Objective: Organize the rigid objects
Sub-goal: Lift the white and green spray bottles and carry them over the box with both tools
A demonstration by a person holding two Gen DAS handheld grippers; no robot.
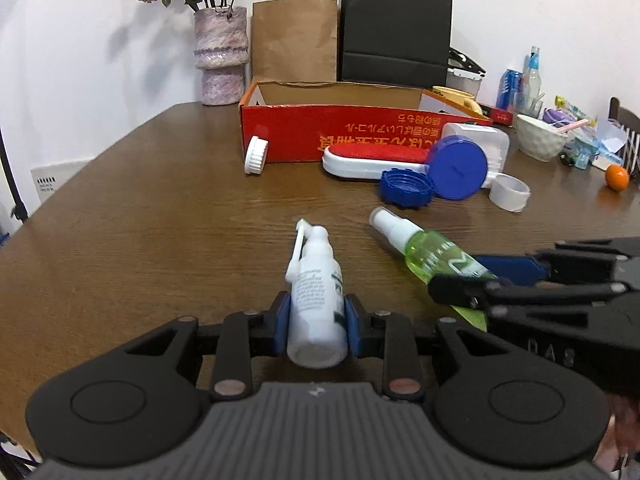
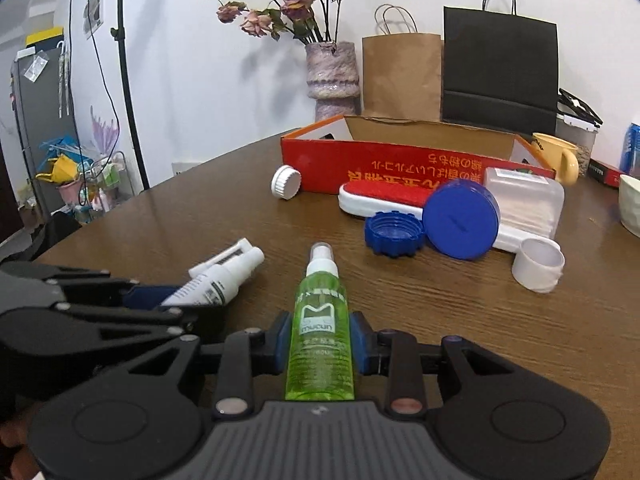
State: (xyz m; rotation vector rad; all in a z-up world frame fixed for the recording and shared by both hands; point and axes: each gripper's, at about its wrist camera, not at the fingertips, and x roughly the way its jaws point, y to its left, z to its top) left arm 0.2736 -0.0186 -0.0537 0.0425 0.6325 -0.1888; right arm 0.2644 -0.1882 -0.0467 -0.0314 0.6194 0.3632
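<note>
Above the wooden table point(image 1: 140, 208), my left gripper point(image 1: 317, 320) is clamping a white spray bottle point(image 1: 316, 300), my right gripper point(image 2: 320, 340) is clamping a green spray bottle point(image 2: 320, 320).

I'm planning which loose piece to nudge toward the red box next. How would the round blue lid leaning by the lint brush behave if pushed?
The round blue plastic lid stands on its edge, propped against the white lint brush, so a nudge would probably topple it or set it rolling. It looks stiff and light, likely sliding easily on the smooth wooden table.

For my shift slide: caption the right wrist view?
Right hand-held gripper clamps green spray bottle before red box.
</note>
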